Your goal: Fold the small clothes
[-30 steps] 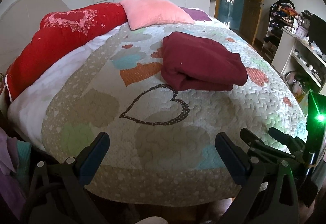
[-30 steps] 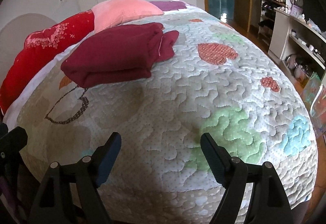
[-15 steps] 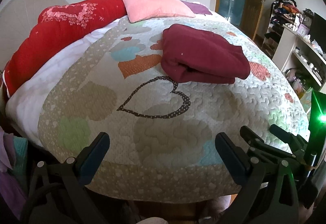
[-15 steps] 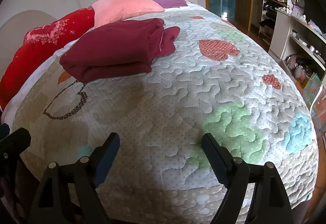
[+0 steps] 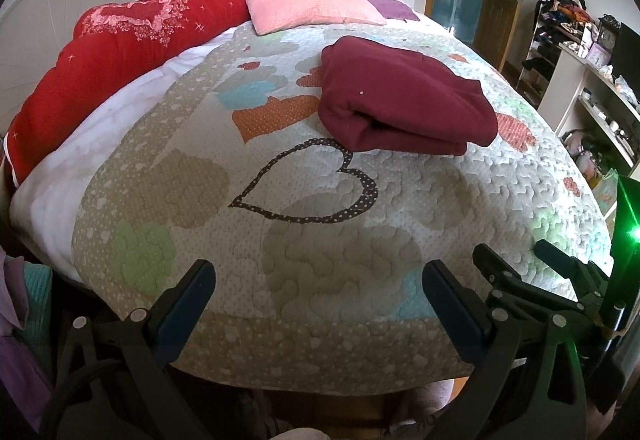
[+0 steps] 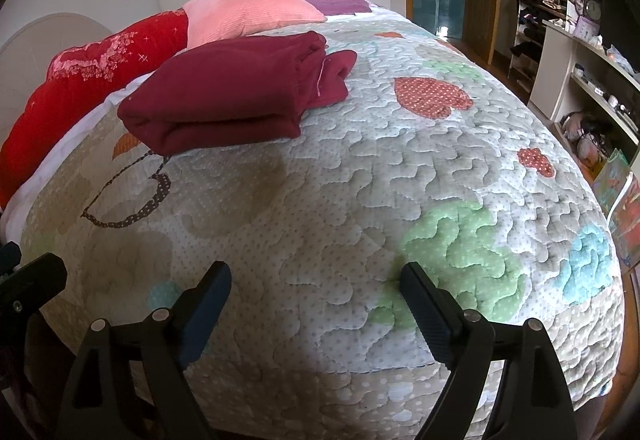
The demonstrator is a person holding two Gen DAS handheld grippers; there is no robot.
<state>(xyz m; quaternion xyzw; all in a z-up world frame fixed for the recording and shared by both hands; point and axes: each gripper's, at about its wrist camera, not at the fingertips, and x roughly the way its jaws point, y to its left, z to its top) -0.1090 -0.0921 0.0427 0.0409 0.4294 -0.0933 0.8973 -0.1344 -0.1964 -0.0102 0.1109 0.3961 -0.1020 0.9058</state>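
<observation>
A dark red garment lies folded in a thick stack on the quilted bed, past a black heart outline. It also shows in the right wrist view, with one loose end sticking out at its right side. My left gripper is open and empty, low at the bed's near edge, well short of the garment. My right gripper is open and empty, also at the near edge. The right gripper's body shows at the right of the left wrist view.
A red bolster and a pink pillow lie at the head of the bed. White shelves with clutter stand at the right. Purple and teal clothes hang at the left edge.
Both grippers have drawn back slightly and tilted; the garment sits a little farther and lower in view. Both stay open. The garment has not moved on the bed.
</observation>
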